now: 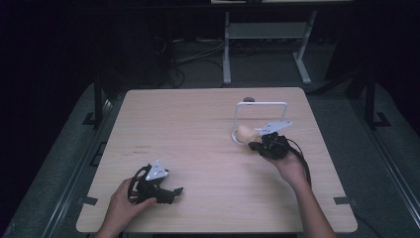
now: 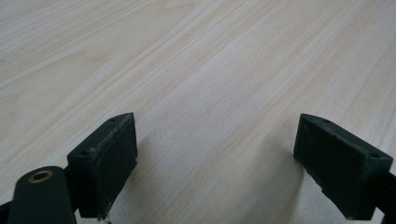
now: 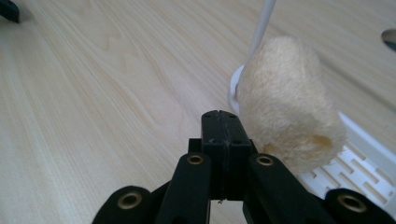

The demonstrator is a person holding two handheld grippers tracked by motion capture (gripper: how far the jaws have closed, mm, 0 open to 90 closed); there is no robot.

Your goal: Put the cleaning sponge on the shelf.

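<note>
Fuzzy cream cylindrical roll (image 3: 289,105) lies beside the closed right gripper (image 3: 223,122).

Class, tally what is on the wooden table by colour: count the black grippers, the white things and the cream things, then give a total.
Black grippers: 2, the left gripper and the right gripper
White: 1, the white wire rack
Cream: 1, the fuzzy cream roll
Total: 4

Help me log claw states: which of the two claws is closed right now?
The right claw, beside the fuzzy cream roll on the white rack: its jaws meet with nothing between. The left claw stands wide open over the bare table.
</note>
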